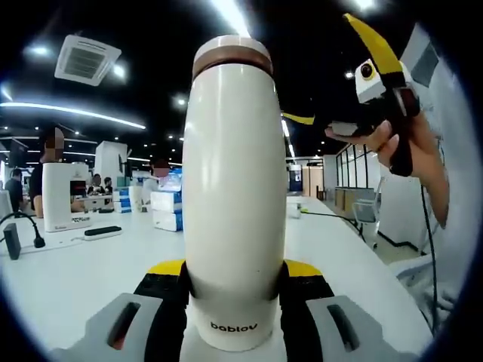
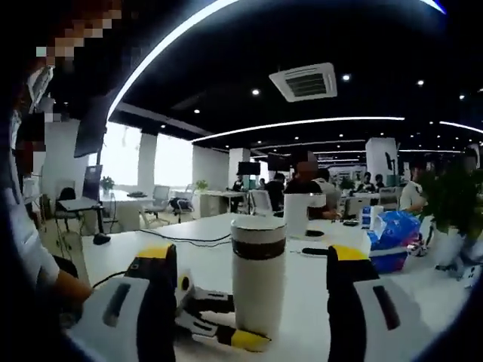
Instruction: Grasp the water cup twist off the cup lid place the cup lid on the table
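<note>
Left gripper view: your left gripper (image 1: 234, 298) clamps the upright water cup (image 1: 235, 204) low on its body; the cup lid (image 1: 232, 54) sits at 12 o'clock, with your right gripper (image 1: 343, 72) parted at 2 o'clock.

Right gripper view: your right gripper (image 2: 249, 283) stands wide apart, the lid dead ahead between its jaws, untouched.

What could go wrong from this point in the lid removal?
1. The left tongs clamp the smooth, rounded cup only near its base, so it may spin or tip when the lid is twisted.
2. The right tongs are open and away from the lid, level with the cup's middle; closing there would miss it.
</note>
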